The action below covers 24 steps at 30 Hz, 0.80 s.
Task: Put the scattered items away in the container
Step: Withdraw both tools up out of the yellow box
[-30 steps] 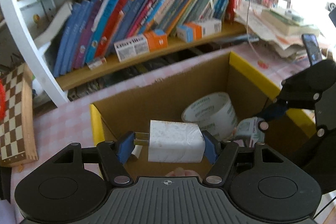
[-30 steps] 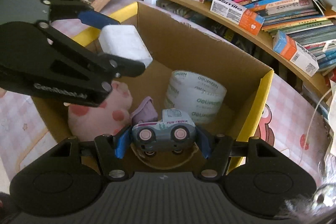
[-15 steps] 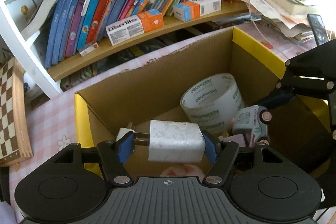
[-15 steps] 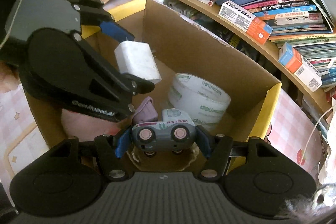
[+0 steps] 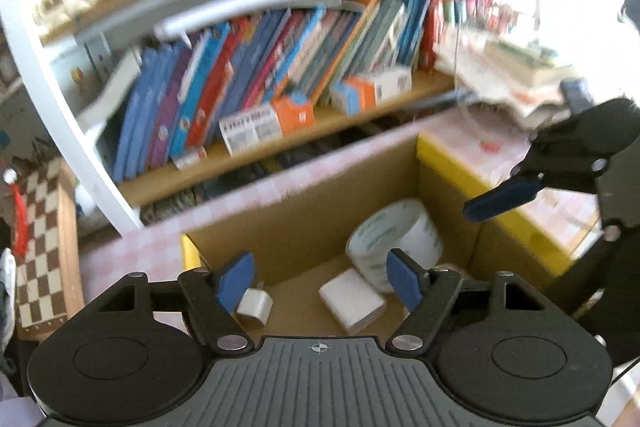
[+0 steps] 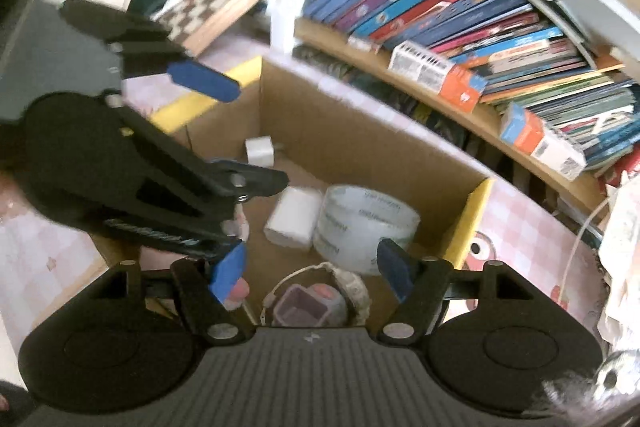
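Both tools, left (image 5: 320, 281) and right (image 6: 312, 269), gape empty above one cardboard box (image 5: 320, 203) holding two white chargers (image 5: 352, 301) and one tape roll (image 5: 394, 241).

Both grippers hang over the same spot, tilted downward. The left gripper (image 5: 320, 281) has its blue-padded jaws spread wide with nothing between them. The right gripper (image 6: 310, 269) is likewise parted and empty, angled across the left one.

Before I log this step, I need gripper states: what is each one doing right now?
Left gripper: open, holding nothing.
Right gripper: open, holding nothing.
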### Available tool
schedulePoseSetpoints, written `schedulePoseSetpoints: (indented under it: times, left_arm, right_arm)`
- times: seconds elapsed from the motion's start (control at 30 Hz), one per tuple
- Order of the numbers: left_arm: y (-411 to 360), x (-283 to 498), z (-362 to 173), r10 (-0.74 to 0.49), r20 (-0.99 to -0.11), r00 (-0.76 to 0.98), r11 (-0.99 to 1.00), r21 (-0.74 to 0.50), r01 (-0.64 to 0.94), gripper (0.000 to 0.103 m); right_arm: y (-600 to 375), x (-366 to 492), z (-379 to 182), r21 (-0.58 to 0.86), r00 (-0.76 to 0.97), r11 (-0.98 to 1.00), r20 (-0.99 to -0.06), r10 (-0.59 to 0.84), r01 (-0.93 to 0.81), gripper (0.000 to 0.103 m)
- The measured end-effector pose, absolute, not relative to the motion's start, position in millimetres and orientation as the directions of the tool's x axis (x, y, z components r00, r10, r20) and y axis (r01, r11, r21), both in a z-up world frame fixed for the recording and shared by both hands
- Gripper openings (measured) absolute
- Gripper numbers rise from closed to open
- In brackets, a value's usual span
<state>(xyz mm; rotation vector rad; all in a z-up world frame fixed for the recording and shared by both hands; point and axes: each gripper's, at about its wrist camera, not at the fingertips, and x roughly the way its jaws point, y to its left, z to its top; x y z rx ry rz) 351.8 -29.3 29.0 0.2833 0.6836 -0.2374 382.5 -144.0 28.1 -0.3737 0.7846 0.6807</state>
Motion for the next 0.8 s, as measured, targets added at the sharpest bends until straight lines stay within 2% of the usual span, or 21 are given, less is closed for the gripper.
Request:
schedulePoseSetpoints:
  times: [0.27,0.43,0.57,0.8]
  left_arm:
    - [-19.6,288.4,82.4,-0.164,-0.499,0.851,0.952,0.146,0.269,0.086]
    - [-1.4,243.8,99.9,-0.182,-0.448,0.875,0.968,0.077,0.241,0.088]
    - [10.7,209.7,97.8,-0.176,-0.438,0.881,0.977,0.032,0.211,0.088]
    - [23.0,152.3,78.7,-0.156,-0.473,0.867,0.986,-0.023,0.165,0.092]
  right_arm:
    - [-170.4,342.7,72.4,0.014,0.577,0.777,-0.662,0.479,-0.629,0.076]
    - [-193.5,307.3,96.2,0.118,0.593,0.807,-0.618,0.516,-0.579,0.078]
    - [-205.3,275.6,100.1,0.175,0.614,0.838,-0.606,0.505,-0.517,0.078]
    - [-207.3,212.9,79.3,0.257,0.623,0.876,-0.623,0.473,-0.408,0.080]
